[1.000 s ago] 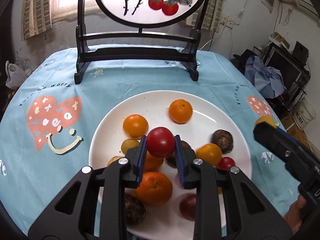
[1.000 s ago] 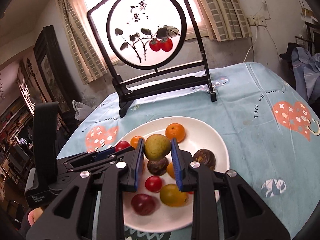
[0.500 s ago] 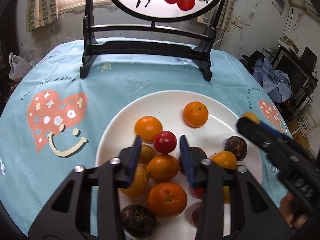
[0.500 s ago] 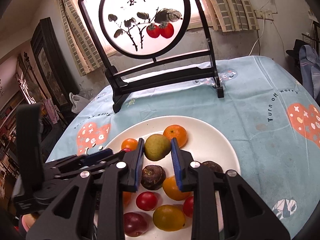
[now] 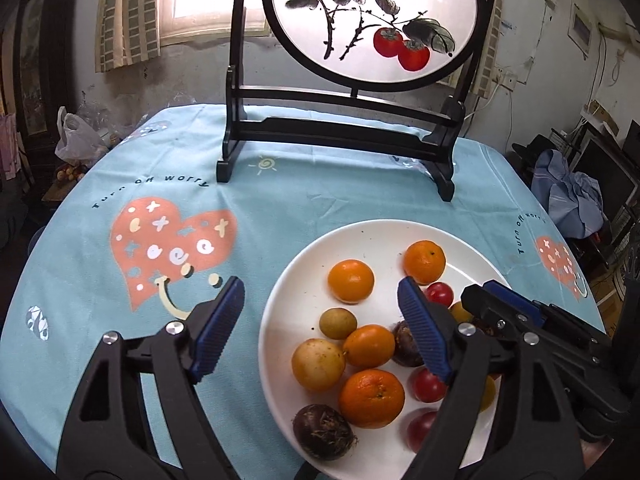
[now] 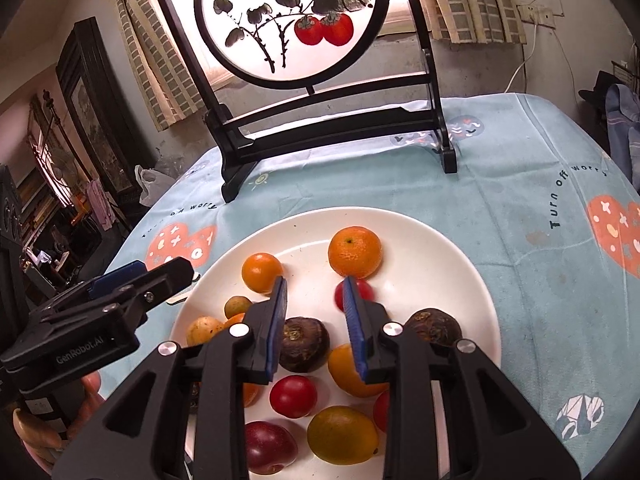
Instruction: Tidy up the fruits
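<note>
A white plate (image 5: 304,280) (image 6: 420,264) on the blue tablecloth holds several fruits: oranges, red tomatoes, dark brown ones, a yellow one and a plum. My left gripper (image 5: 320,316) (image 6: 160,276) hovers over the plate's left rim. Its jaws are opening wide, with nothing between them. The red tomato (image 5: 439,294) (image 6: 362,290) lies on the plate by the mandarin (image 5: 425,261). My right gripper (image 6: 314,300) (image 5: 484,292) hangs low over the plate's middle above a dark fruit (image 6: 304,344). Its jaws are opening slightly, and no fruit shows between the pads.
A black wooden stand (image 5: 340,132) (image 6: 332,128) with a round painted screen rises at the back of the table. The round table's edges curve away left and right. A person's hand (image 6: 88,392) holds the left gripper.
The left jaws opened and let go of the red tomato, then drew back and to the left. The right gripper sank toward the plate, and the greenish fruit it gripped is gone from its pads.
</note>
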The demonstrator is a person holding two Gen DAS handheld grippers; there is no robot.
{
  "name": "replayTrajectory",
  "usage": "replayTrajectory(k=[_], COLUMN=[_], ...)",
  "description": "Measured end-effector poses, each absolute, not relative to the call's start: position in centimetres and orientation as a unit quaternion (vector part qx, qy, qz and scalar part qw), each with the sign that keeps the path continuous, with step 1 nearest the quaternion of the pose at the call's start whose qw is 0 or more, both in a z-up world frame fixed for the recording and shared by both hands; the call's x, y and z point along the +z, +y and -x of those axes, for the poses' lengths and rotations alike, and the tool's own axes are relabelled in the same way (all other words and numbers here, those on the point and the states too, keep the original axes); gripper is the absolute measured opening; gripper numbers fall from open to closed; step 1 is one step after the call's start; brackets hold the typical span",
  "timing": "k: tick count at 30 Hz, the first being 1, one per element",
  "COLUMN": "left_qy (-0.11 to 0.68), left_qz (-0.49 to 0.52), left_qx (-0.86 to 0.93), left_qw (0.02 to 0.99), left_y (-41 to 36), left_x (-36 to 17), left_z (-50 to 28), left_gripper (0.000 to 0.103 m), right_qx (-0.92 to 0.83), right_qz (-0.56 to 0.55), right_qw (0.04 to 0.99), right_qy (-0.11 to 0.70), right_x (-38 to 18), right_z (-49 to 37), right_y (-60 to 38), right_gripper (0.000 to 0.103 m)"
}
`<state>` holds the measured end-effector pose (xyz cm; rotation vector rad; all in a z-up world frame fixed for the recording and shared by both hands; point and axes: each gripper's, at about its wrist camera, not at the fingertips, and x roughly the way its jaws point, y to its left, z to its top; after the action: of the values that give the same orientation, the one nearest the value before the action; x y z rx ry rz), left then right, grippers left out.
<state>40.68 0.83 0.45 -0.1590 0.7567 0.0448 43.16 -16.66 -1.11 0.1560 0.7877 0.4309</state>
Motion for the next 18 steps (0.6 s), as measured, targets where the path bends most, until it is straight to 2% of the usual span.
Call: replayTrajectory(k=[5,7,8,9,12,14,15,18], left_qy=[0.356,0.351,0.347,0.344,0.328,0.324,0.326,0.336], left_qz=[0.071,0.066,0.064,0.064,0.058,0.055,0.054,0.042], left_qx=[0.027,0.028,0.029,0.030,0.032,0.027,0.023,0.013], left_qw=[0.931,0.934,0.935,0.936,0.942,0.944,0.944,0.941], left_y=[0.9,0.8,0.8,0.8,0.5,0.4,0.3,-0.2], left_x=[1.7,2.2,2.6,3.0,4.1,4.6,4.8,4.9], left_z=[-38.9,-38.0,-37.4,-36.8,-34.4,-32.8,-31.9,-29.0], left_gripper=[0.083,0.084,0.088,0.091,0.094,0.096,0.097,0.100], right_qx=[0.198,0.191,0.190,0.188,0.178,0.174,0.173,0.166], right_qz=[-0.070,-0.067,-0.067,-0.068,-0.063,-0.050,-0.040,0.002], right_qw=[0.900,0.901,0.901,0.901,0.901,0.903,0.906,0.915], right_qy=[0.381,0.383,0.384,0.385,0.390,0.390,0.384,0.366], right_x=[-0.4,0.1,0.3,0.6,1.3,1.7,1.9,2.6], right_z=[-42.2,-41.3,-40.9,-40.3,-38.1,-36.2,-35.1,-31.3], right_y=[-16.7,-16.9,-17.1,-17.2,-17.8,-18.0,-18.1,-18.2], right_gripper=[0.045,0.055,0.056,0.066,0.071,0.095,0.102,0.102])
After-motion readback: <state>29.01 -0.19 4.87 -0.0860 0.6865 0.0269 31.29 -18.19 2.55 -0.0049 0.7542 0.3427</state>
